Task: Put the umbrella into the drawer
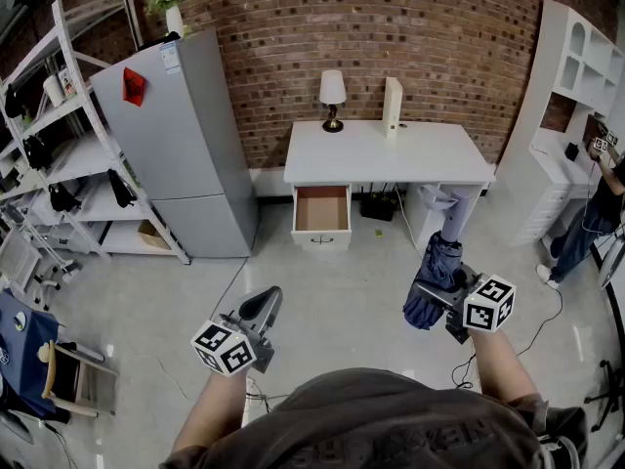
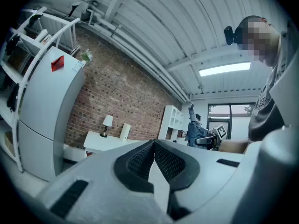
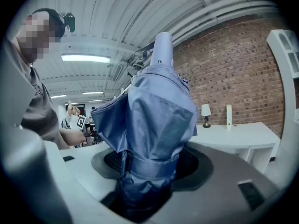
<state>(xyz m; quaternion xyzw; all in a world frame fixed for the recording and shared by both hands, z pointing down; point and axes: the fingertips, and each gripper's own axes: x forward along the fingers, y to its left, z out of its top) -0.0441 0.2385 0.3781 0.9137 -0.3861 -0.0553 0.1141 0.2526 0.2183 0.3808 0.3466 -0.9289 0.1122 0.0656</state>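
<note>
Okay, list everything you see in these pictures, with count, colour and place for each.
Umbrella: one, blue, folded, in right gripper.
Desk: one, white, middle back.
Drawer: one, white front, open, under desk's left end.
Lamp: one, white shade, on desk.
Fridge: one, grey, left of desk.
Rack: one, white, far left.
Cabinet: one, white, far right.
Other person: one, by cabinet.
Left gripper: grey, shut, empty.
Right gripper: grey, shut on umbrella.

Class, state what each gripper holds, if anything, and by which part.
The right gripper clamps the folded blue umbrella around its canopy at the strap band. The left gripper holds nothing; its jaws are together.
</note>
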